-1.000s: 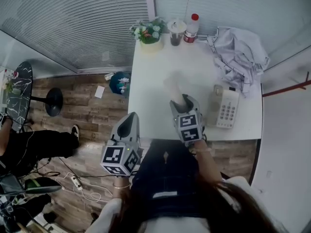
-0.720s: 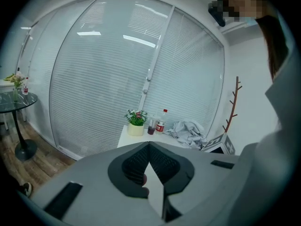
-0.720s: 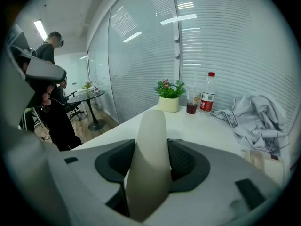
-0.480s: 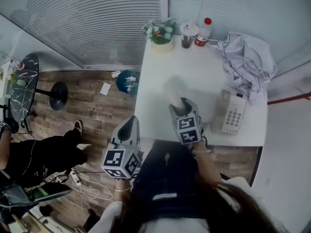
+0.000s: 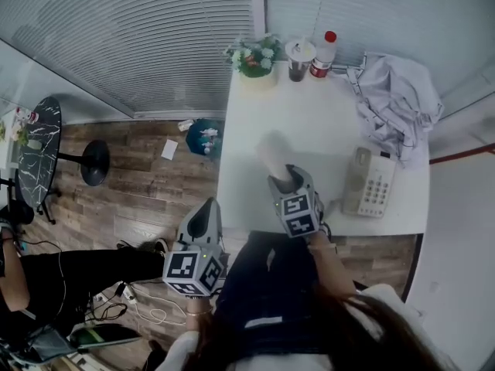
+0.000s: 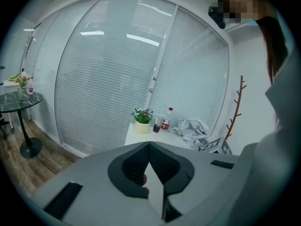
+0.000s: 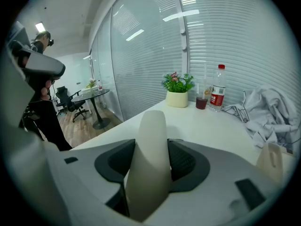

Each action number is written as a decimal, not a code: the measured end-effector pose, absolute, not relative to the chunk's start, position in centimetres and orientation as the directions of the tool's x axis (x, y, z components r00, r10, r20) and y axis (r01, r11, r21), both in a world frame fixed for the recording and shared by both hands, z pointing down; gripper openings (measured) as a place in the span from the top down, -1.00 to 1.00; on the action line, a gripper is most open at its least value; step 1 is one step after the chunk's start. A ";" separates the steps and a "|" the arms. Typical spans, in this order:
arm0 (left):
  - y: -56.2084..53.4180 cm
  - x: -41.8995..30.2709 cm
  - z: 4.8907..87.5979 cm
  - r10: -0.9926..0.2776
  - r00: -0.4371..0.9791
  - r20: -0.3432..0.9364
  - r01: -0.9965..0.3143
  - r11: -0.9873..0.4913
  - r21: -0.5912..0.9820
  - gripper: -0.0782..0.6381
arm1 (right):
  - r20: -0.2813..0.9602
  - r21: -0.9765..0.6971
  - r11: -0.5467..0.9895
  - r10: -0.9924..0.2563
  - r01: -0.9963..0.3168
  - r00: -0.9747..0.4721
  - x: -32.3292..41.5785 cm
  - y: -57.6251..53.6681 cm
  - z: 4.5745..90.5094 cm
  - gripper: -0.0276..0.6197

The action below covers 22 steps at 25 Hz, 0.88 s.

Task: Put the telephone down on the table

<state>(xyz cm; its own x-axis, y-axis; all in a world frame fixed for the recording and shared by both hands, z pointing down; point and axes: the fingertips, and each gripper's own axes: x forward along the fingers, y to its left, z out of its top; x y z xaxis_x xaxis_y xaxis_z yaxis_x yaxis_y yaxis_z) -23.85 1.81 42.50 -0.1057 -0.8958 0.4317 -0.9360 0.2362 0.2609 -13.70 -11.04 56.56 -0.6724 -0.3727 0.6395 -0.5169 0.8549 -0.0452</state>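
Observation:
A cream telephone handset [image 5: 272,153] sticks up and forward from my right gripper [image 5: 285,176], which is shut on it over the near edge of the white table [image 5: 309,114]. In the right gripper view the handset [image 7: 150,159] fills the gap between the pads. The telephone base [image 5: 370,184] with its keypad lies on the table to the right of that gripper, its cradle bare; its cream edge [image 7: 270,160] also shows in the right gripper view. My left gripper [image 5: 205,207] hangs off the table's left side above the wooden floor, its jaws [image 6: 148,145] shut with nothing in them.
At the table's far edge stand a potted plant [image 5: 253,59], a cup [image 5: 298,56] and a red-capped bottle [image 5: 322,55]. A crumpled pale cloth [image 5: 398,103] covers the far right corner. A round dark table [image 5: 35,149] and a seated person in black [image 5: 54,277] are at left.
The head view has drifted a little and the person at left has shifted. My right gripper keeps the handset over the same spot on the table; the left one sits slightly lower.

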 end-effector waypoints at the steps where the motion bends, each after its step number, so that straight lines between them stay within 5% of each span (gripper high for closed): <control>1: 1.7 -23.9 42.6 -0.895 -0.103 0.434 -0.937 0.234 0.261 0.79 | 0.640 -0.046 0.854 -0.373 -0.517 -0.672 -13.7 -11.1 56.7 0.24; 22: 1.2 -23.6 44.4 -0.880 -0.048 0.473 -0.941 0.198 0.274 0.79 | 0.658 -0.063 0.847 -0.362 -0.528 -0.660 -14.1 -10.6 58.6 0.24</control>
